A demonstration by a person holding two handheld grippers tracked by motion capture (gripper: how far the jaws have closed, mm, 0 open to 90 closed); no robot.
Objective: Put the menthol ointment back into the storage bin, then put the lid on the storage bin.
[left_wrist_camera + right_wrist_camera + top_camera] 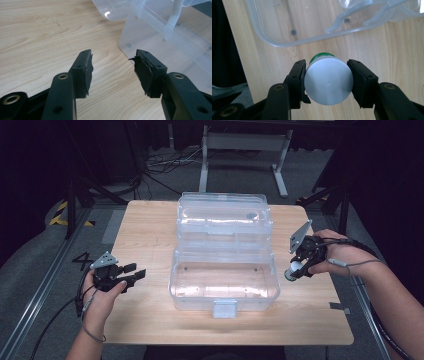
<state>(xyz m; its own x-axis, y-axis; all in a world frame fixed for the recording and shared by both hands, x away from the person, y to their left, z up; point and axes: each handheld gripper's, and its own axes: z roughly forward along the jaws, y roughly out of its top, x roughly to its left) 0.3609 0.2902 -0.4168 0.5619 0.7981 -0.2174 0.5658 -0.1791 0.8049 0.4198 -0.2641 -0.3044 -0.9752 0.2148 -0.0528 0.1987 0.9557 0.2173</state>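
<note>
One small bottle [328, 82], likely light, stiff and slippery, is pinched across its round body by the right gripper [328, 81] beside the open clear box [223, 282]; the left gripper [113, 72] is held spread and empty.

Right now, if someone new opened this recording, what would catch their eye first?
Most likely the clear plastic box standing open and empty in the middle of the wooden table, its lid laid back behind it. Next, the right gripper at the box's right side, clamped on a small white bottle with a green band. The left gripper hovers open at the box's left with nothing between its jaws.
</note>
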